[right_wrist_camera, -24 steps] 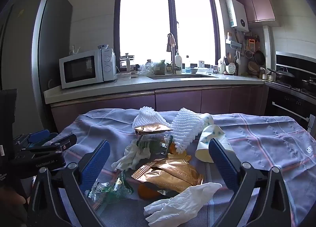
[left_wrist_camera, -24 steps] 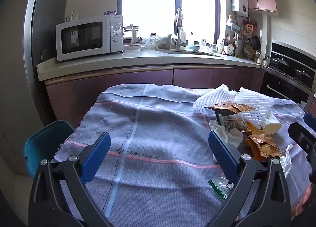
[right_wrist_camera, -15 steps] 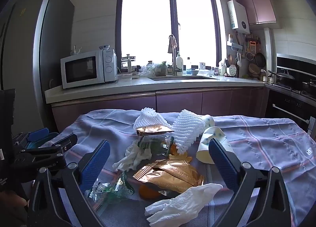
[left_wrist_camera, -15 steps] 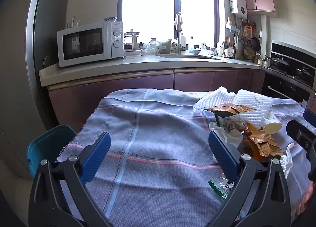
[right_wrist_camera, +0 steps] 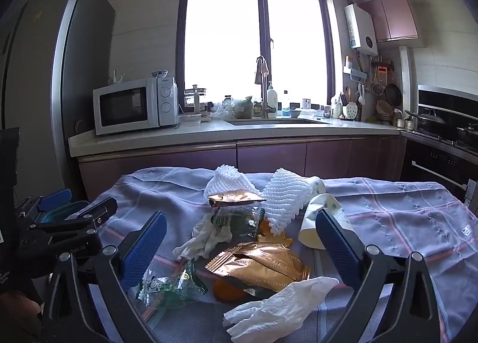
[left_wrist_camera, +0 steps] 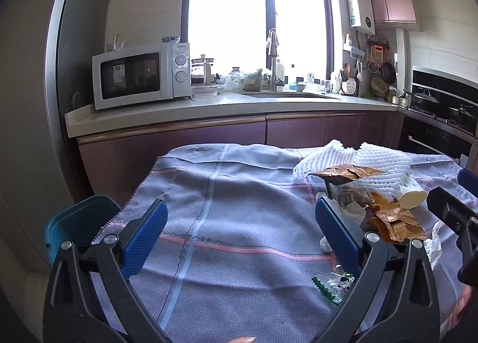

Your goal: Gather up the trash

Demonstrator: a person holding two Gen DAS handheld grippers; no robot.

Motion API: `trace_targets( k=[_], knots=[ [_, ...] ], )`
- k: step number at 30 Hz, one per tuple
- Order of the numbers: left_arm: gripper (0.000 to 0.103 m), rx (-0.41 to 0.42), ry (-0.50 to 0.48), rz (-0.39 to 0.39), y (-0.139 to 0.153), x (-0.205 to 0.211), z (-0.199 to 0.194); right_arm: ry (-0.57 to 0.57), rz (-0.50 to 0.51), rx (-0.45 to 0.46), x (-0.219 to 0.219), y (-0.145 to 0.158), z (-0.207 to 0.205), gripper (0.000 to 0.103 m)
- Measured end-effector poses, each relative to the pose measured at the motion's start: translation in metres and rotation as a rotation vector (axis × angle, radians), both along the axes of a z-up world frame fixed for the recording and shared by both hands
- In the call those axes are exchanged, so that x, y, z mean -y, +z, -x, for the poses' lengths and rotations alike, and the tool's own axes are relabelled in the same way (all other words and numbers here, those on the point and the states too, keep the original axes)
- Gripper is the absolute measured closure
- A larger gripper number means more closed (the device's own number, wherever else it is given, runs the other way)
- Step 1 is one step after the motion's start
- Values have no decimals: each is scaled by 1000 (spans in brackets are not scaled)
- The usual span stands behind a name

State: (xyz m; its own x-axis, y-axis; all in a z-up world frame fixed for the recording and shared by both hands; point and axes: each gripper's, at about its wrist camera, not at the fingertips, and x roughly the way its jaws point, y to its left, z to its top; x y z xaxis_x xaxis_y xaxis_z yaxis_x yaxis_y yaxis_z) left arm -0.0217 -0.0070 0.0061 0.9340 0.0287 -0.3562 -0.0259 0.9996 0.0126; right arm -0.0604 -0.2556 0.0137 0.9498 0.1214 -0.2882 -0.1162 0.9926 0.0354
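Both tongs are spread wide and hold nothing. Left tongs [left_wrist_camera: 240, 234] hover above a bare stretch of the grey-blue checked cloth [left_wrist_camera: 239, 193] that covers the desk. Right tongs [right_wrist_camera: 239, 241] hover directly over the trash heap, which lies near the middle of the cloth.

That heap holds two white foam fruit nets [right_wrist_camera: 283, 196], a gold foil snack wrapper [right_wrist_camera: 260, 262], a clear green-printed plastic wrapper [right_wrist_camera: 170, 281], crumpled white tissue [right_wrist_camera: 206, 237], a thin white disposable glove [right_wrist_camera: 280, 307] nearest the camera, a tipped white paper cup [right_wrist_camera: 316, 223] and orange peel [right_wrist_camera: 228, 289]. A teal plastic bin [left_wrist_camera: 79, 220] stands beside the desk's left edge, probably where the trash belongs.

Everything here looks light and soft. Foil and plastic are likely slippery and will crumple, so pinching a bunched fold should hold better than a flat face. Foam nets should compress and grip easily. The cup would crush if squeezed hard; its rim seems the safest hold.

Compared with a moment ago, both views sit slightly farther back and higher, while the trash lies unmoved.
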Motion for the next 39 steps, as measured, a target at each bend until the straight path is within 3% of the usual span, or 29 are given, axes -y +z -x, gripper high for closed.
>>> trace_targets(
  k=[39],
  knots=[
    [6, 95, 23, -16, 8, -2, 19, -12, 0, 20, 1, 0, 3, 7]
  ],
)
